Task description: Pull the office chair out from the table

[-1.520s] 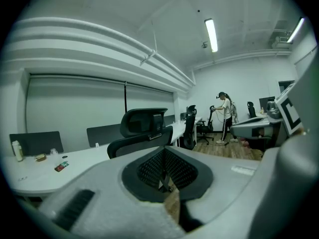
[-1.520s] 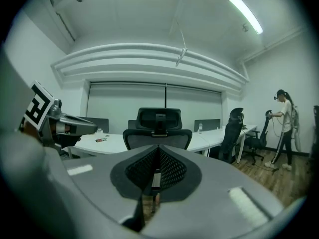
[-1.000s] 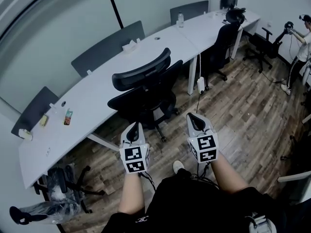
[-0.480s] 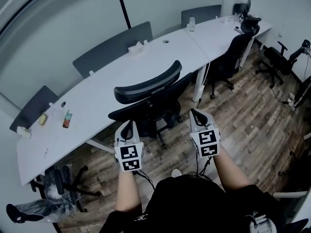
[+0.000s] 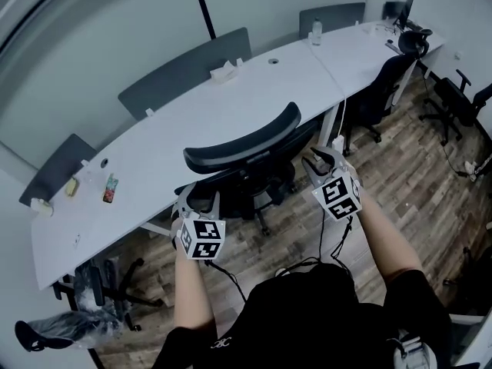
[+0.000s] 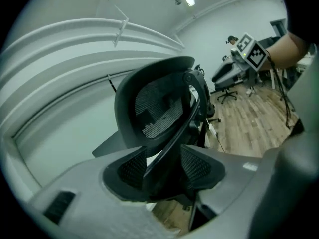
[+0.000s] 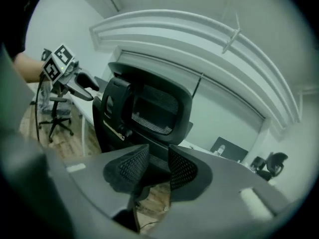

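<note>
Reaching in, step 1: chair [image 5: 238, 177] sits tucked at the table [image 5: 146, 164]. Left gripper [image 5: 197, 200] and right gripper [image 5: 323, 158] flank the backrest [image 5: 244, 135]. Both pairs of jaws are apart, just been opening, with the backrest edge between each, unclamped. Next, likely: close both, pull straight back.

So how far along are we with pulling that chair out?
Done: the left gripper and right gripper are at the office chair, one on each side of its back. In hand: their jaws have just been opening, each pair with part of the chair's frame between, not yet clamped. Left: close, then pull; the chair stands right against the table.
</note>
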A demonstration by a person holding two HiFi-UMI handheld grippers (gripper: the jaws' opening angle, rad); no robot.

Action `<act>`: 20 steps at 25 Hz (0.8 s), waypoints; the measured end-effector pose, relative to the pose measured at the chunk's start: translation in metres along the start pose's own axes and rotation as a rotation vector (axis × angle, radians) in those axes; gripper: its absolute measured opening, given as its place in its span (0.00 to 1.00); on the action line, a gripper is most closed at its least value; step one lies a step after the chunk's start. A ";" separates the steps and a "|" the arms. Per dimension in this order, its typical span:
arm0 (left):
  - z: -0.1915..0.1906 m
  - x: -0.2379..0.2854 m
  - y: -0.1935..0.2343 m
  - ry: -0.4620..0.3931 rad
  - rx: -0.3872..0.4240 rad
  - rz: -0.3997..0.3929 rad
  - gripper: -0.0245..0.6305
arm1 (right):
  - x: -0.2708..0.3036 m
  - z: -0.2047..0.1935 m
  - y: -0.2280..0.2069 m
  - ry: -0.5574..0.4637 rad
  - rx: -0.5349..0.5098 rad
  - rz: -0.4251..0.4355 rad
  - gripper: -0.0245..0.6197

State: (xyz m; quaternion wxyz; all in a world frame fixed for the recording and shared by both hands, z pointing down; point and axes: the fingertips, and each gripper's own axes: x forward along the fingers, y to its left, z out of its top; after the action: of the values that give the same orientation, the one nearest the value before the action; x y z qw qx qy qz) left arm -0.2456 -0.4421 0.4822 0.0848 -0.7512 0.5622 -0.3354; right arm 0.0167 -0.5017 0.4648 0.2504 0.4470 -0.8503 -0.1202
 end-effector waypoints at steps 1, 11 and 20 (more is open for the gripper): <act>-0.005 0.005 0.000 0.024 0.045 -0.014 0.39 | 0.009 -0.002 0.000 0.010 -0.046 0.037 0.26; -0.030 0.041 0.022 0.175 0.233 -0.031 0.50 | 0.080 -0.038 -0.034 0.170 -0.550 0.136 0.47; -0.035 0.045 0.008 0.202 0.174 -0.043 0.38 | 0.109 -0.053 -0.039 0.182 -0.796 0.119 0.38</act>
State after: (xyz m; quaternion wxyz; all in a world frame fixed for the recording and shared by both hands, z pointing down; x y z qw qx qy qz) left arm -0.2664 -0.4768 0.5230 0.0855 -0.7151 0.5205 -0.4587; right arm 0.0202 -0.6124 0.5273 0.4844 0.2742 -0.7361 -0.3851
